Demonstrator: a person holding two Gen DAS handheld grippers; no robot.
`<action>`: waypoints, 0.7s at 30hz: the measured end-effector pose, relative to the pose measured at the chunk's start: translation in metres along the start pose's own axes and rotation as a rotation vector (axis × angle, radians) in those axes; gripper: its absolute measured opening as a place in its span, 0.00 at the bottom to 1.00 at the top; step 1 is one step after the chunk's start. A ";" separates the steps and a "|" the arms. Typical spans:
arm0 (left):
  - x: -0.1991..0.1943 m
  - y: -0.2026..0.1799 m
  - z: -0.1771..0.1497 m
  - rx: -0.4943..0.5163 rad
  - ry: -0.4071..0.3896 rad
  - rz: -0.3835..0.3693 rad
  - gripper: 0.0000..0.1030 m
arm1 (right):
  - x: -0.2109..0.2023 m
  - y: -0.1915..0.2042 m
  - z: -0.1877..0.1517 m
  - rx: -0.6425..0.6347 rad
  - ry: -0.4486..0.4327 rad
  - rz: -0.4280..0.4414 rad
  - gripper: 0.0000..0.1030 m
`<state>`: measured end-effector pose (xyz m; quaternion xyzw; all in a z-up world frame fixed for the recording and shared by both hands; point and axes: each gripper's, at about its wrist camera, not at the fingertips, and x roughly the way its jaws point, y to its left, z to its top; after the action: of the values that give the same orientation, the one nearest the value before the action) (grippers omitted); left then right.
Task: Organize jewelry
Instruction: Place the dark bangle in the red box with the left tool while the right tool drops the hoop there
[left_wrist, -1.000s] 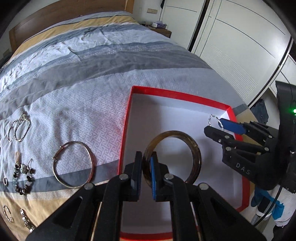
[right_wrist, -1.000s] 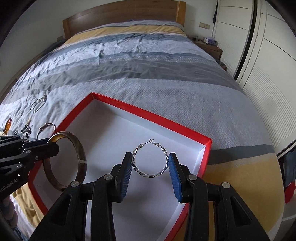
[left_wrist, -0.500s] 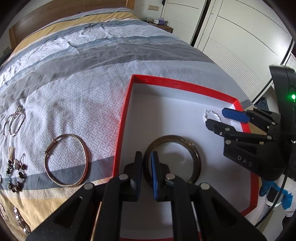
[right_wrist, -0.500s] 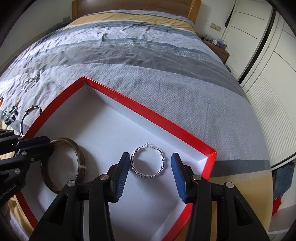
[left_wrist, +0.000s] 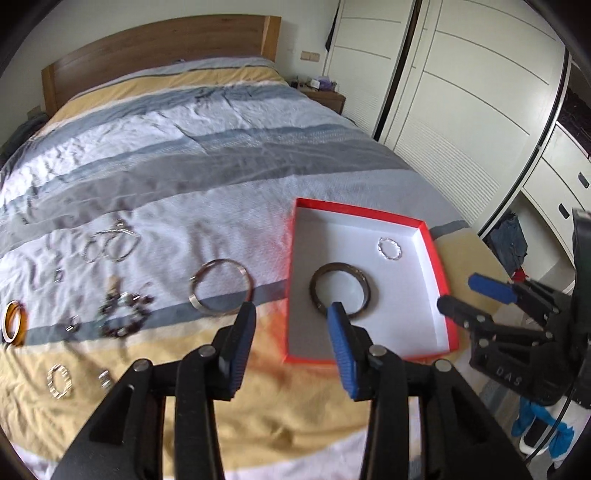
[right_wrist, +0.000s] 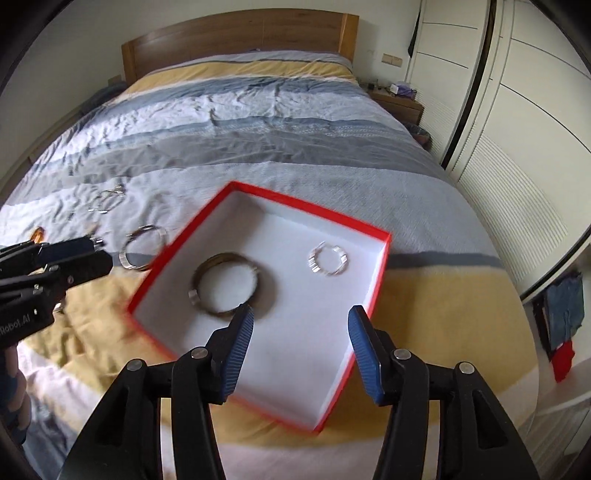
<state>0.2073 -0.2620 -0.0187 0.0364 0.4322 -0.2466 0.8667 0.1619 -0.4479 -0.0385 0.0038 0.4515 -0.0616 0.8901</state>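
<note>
- Left gripper (left_wrist: 291, 317): jaws spread wide, nothing between them; held above the bed, over the near-left corner of the red box (left_wrist: 439, 266).
- Right gripper (right_wrist: 301, 321): jaws spread wide, holding nothing; raised above the near half of the box.
- Red box: shallow, white inside, lies flat on the striped bedspread (left_wrist: 184, 147) near the bed's right edge.
- Dark bangle (left_wrist: 340, 291): flat on the box floor, towards its left-centre.
- Silver twisted hoop earring (left_wrist: 389, 248): flat on the box floor, near the far-right corner, apart from the bangle.
- Silver bangle (left_wrist: 221, 287): on the bedspread just left of the box, outside it.
- Further left on the bedspread: a pair of large silver hoops (left_wrist: 110, 245), a dark beaded bracelet (left_wrist: 123, 319), an amber ring-shaped piece (left_wrist: 14, 322), a small silver hoop (left_wrist: 59, 382). Smaller bits near them are too blurred to identify.
- Both views show motion blur.
</note>
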 end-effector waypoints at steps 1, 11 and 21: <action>-0.012 0.005 -0.006 -0.003 -0.009 0.008 0.38 | -0.012 0.009 -0.007 0.005 -0.005 0.005 0.53; -0.135 0.070 -0.085 -0.040 -0.130 0.131 0.42 | -0.106 0.095 -0.070 0.031 -0.068 0.057 0.56; -0.216 0.110 -0.153 -0.071 -0.209 0.226 0.43 | -0.157 0.171 -0.110 -0.010 -0.122 0.122 0.60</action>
<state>0.0371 -0.0377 0.0356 0.0284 0.3412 -0.1347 0.9299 0.0015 -0.2548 0.0140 0.0232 0.3957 -0.0054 0.9181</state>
